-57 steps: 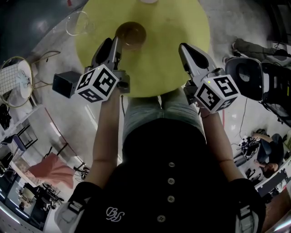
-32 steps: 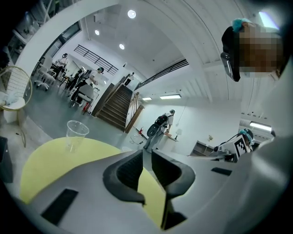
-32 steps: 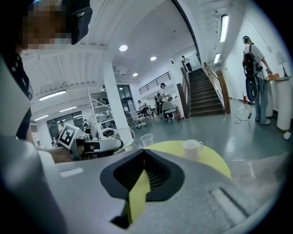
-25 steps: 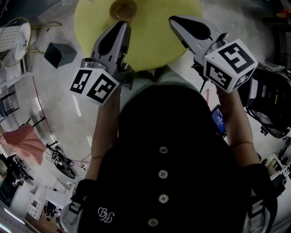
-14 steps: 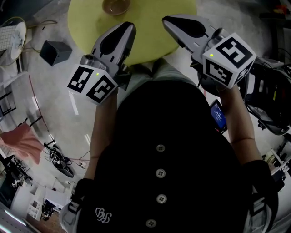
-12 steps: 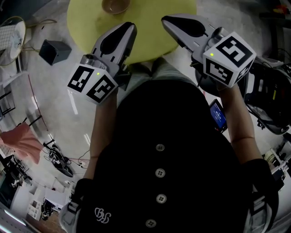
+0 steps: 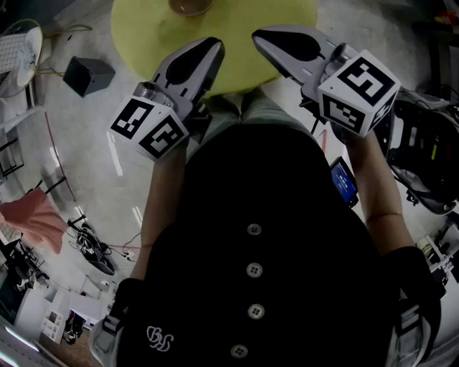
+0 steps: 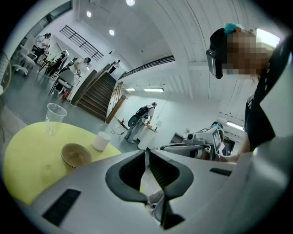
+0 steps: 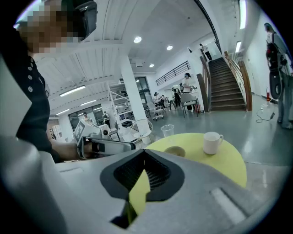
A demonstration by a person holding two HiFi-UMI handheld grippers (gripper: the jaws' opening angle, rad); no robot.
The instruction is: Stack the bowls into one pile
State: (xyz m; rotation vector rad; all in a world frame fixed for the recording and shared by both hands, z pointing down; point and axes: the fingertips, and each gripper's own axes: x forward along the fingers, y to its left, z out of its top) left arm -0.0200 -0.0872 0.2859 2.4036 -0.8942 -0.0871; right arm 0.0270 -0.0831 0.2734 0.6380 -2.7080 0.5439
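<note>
A small pile of tan bowls (image 8: pixel 75 155) sits nested on the round yellow table (image 8: pixel 27 160); in the head view it shows only at the top edge as the bowl pile (image 7: pixel 190 6), and in the right gripper view as a low bowl pile (image 9: pixel 175 151). My left gripper (image 7: pixel 211 44) and right gripper (image 7: pixel 259 34) hover side by side over the table's near edge, close to the person's body and well short of the bowls. Both are shut and hold nothing: the left gripper (image 8: pixel 147 153) and right gripper (image 9: pixel 143 154) each have their pads meeting at the tips.
A white mug (image 9: pixel 212 142) and a clear plastic cup (image 9: pixel 167 131) stand on the table beyond the bowls. On the floor to the left are a dark box (image 7: pixel 87 75) and a wire basket (image 7: pixel 18 54). People and a staircase (image 9: pixel 229 87) are far behind.
Both grippers have drawn back from the table toward the person's body and sit higher in view. The bowls have slid to the top edge of the head view. Jaws stay shut.
</note>
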